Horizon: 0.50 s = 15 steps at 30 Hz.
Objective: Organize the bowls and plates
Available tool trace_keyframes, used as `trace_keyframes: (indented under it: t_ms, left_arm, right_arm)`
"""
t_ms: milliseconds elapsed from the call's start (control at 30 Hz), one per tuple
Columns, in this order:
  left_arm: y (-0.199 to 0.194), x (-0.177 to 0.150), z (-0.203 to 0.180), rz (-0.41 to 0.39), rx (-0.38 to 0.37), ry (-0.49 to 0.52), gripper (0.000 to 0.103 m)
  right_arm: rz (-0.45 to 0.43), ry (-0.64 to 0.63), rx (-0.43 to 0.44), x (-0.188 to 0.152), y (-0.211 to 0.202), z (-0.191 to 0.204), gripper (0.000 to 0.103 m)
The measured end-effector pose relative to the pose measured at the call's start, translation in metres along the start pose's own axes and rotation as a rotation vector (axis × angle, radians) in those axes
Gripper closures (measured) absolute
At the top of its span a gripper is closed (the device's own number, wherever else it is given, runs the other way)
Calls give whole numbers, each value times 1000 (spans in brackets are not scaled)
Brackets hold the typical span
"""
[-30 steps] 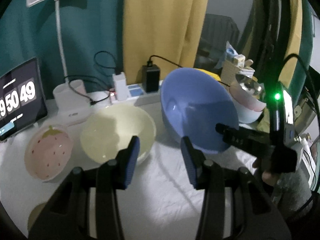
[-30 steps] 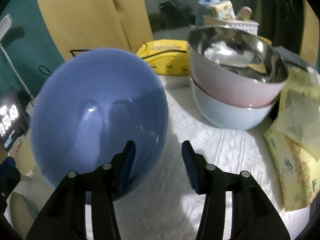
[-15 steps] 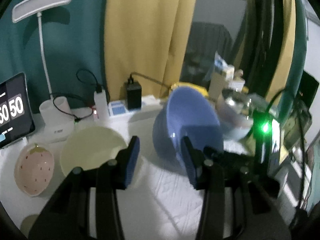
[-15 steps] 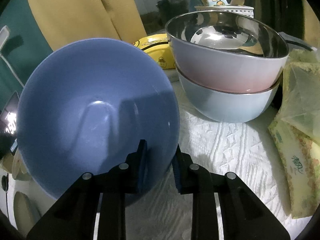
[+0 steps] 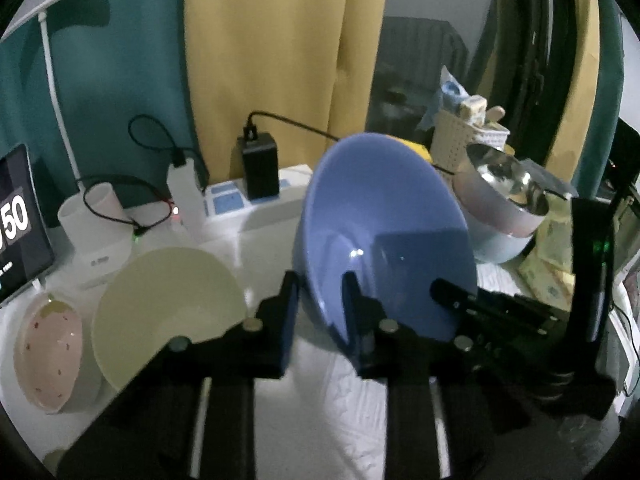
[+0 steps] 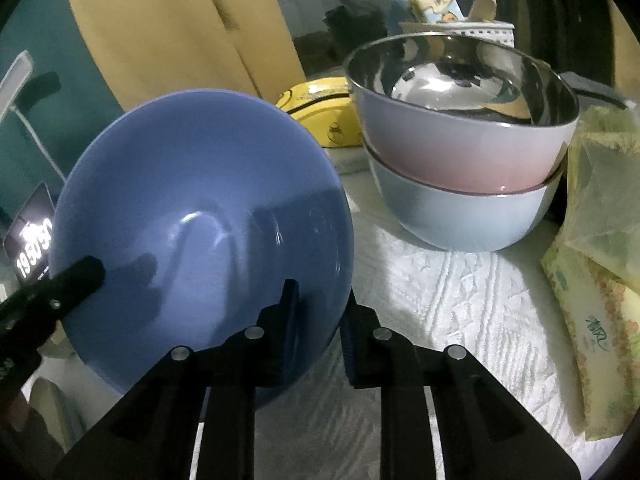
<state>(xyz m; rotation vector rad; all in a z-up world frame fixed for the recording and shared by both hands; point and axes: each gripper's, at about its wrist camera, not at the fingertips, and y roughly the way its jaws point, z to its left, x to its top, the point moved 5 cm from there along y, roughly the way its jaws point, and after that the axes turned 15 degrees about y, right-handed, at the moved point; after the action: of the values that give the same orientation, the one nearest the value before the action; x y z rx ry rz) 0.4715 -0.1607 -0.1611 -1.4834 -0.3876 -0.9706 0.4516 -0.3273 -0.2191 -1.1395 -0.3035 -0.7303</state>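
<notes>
Between the fingers of the right gripper (image 6: 318,320) sits the near rim of the blue bowl (image 6: 200,208), jaws closing, pads already pinching it. The left gripper (image 5: 320,304) is closing on the same bowl's opposite rim, one finger inside, one outside (a two-handed hold, bowl tilted steeply above the desk (image 6: 460,300)). Done, by the look of it: pink bowl (image 6: 460,152) nested in the pale blue bowl (image 6: 460,216) at the back right. Left: blue bowl, plus the cream bowl (image 5: 160,304) and the strawberry bowl (image 5: 48,352), lying loose just beside each other.
</notes>
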Motion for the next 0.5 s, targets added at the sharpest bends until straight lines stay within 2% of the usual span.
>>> trace_keyframes:
  t_ms: [233, 500]
  left_arm:
    - [-4, -6, 8, 23, -4, -36, 84]
    - [-26, -13, 12, 17, -21, -53, 85]
  right_arm:
    - [-10, -22, 8, 0, -10, 11, 87]
    - [-46, -57, 6, -6, -44, 28, 88]
